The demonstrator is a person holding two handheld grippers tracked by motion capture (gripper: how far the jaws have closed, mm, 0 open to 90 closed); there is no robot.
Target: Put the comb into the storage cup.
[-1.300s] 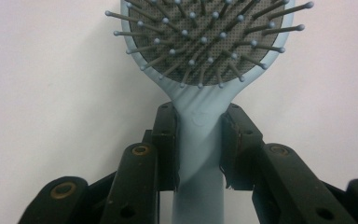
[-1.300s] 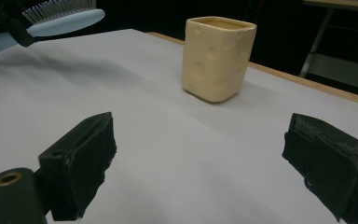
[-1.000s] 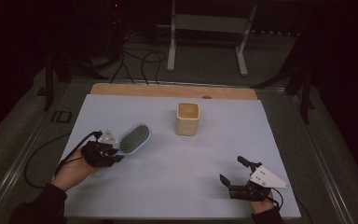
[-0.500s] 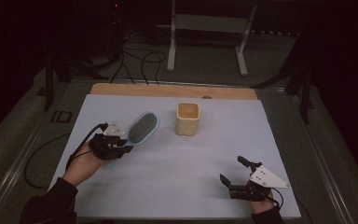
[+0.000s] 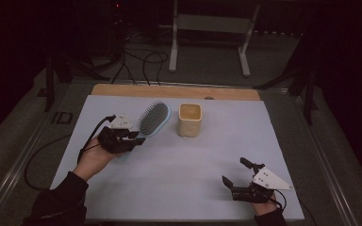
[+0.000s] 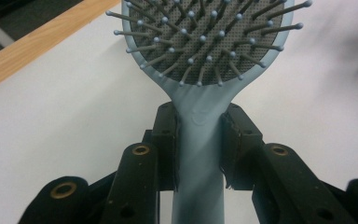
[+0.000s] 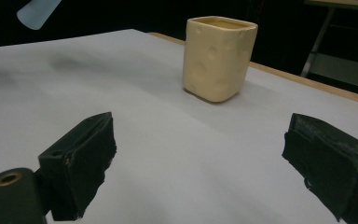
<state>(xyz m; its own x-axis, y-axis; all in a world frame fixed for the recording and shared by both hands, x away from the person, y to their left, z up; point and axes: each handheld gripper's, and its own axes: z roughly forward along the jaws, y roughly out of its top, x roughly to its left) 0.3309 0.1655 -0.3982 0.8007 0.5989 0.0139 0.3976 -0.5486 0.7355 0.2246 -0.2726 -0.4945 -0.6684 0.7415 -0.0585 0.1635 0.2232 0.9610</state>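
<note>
Left side of the high view, a bit below the middle: the left gripper (image 5: pixel 139 137) is clamped on the hairbrush (image 5: pixel 153 119). Its two black jaws squeeze the brush's handle from both sides, pads touching it. In the left gripper view the handle (image 6: pixel 200 154) runs straight up btwn the jaws & the brush head (image 6: pixel 205 37) fills the top of the frame. The head sticks out past the gripper, up & to the right in the high view, pointing at the cup.

The hairbrush is light blue w/ a grey pad & lots of thin grey pins w/ little round tips. Pins face up. Handle is smooth & plain.

Middle of the high view: a cream cup (image 5: pixel 190 120), square-ish w/ soft corners, standing up on the white table cover (image 5: pixel 184 183). It's just right of the brush head, not touching.

Lower right of the high view: the right gripper (image 5: pixel 234 176) sits low by the table edge, jaws wide apart, nothing btwn them. In the right gripper view the cup (image 7: pixel 219 58) stands well ahead of the jaws.

Count: 1 hairbrush, 1 cup, 2 grippers.
</note>
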